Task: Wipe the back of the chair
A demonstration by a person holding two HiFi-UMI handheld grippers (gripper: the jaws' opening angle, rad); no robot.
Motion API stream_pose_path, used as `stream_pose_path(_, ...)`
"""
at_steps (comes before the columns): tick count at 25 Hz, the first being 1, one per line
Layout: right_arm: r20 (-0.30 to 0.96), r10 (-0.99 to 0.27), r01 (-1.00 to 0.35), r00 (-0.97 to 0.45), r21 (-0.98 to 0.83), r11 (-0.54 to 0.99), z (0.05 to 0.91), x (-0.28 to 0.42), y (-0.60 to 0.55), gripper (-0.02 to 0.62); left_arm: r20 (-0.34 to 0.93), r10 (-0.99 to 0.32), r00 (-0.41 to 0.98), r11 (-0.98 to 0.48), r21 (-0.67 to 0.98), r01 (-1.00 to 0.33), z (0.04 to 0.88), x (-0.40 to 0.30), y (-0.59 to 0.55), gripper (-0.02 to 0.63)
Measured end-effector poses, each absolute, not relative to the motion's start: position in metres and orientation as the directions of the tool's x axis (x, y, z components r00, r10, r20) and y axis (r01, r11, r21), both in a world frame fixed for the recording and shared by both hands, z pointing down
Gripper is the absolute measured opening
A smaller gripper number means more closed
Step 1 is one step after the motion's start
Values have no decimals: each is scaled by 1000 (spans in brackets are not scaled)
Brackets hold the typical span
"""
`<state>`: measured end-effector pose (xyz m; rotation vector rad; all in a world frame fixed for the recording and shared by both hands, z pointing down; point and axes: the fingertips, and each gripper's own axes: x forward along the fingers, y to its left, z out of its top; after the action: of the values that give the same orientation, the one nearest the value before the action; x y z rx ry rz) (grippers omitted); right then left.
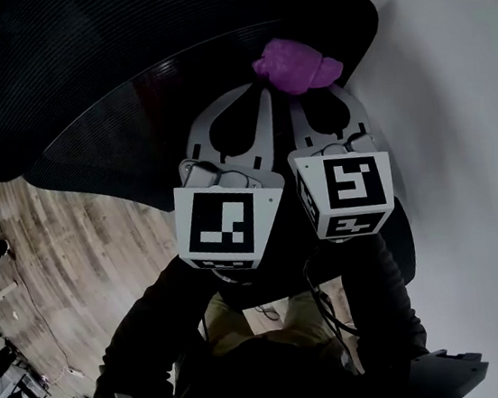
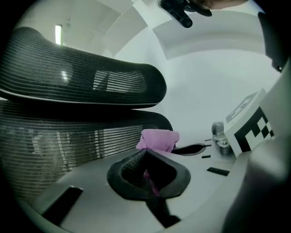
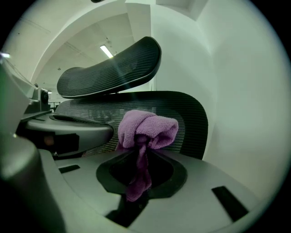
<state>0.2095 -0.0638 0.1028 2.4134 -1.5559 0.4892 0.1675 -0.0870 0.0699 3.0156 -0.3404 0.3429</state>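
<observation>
The black mesh chair back point(image 1: 117, 161) and its headrest point(image 1: 120, 47) fill the upper head view. A bunched purple cloth point(image 1: 297, 63) sits against the back's upper right edge. My right gripper point(image 1: 312, 87) is shut on it; in the right gripper view the cloth point(image 3: 146, 127) bulges over the jaw tips point(image 3: 138, 152) and a tail hangs between them, in front of the chair back point(image 3: 191, 118). My left gripper point(image 1: 260, 90) lies close beside it, jaws shut. In the left gripper view a thin pink strip runs between its pads point(image 2: 145, 154), with the cloth point(image 2: 159, 139) right at the tip.
A white wall point(image 1: 451, 76) stands to the right of the chair. Wood floor point(image 1: 56, 255) lies to the left and below, with equipment at its far left edge. The headrest point(image 3: 113, 68) overhangs the back above both grippers. The person's dark sleeves point(image 1: 157, 333) fill the bottom.
</observation>
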Motion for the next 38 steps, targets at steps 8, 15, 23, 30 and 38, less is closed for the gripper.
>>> stream_pose_path(8,404,-849,-930,341,13,-368,100,184,-89,57,238,-241,941,-964,49,-260,67,141,-110,9)
stream_pose_path(15,406,-866,-949,292,11,-315,101,152,-113,57,239,-272,932,-955,54,-292,68,116,-128,9)
stream_pose_path(23,406,-882,-966,238,2,-259,99,114,-141,57,242,-319,916,-938,60,-343,69,82,-151,9)
stream_pose_path(30,414,-891,-980,188,12,-201,103,72,-167,57,243,-368,898,-917,64,-393,72,40,-177,9)
stream_pose_path(38,413,-902,-991,126,6,-136,104,29,-193,57,242,-427,871,-889,67,-454,74,-1,-200,9)
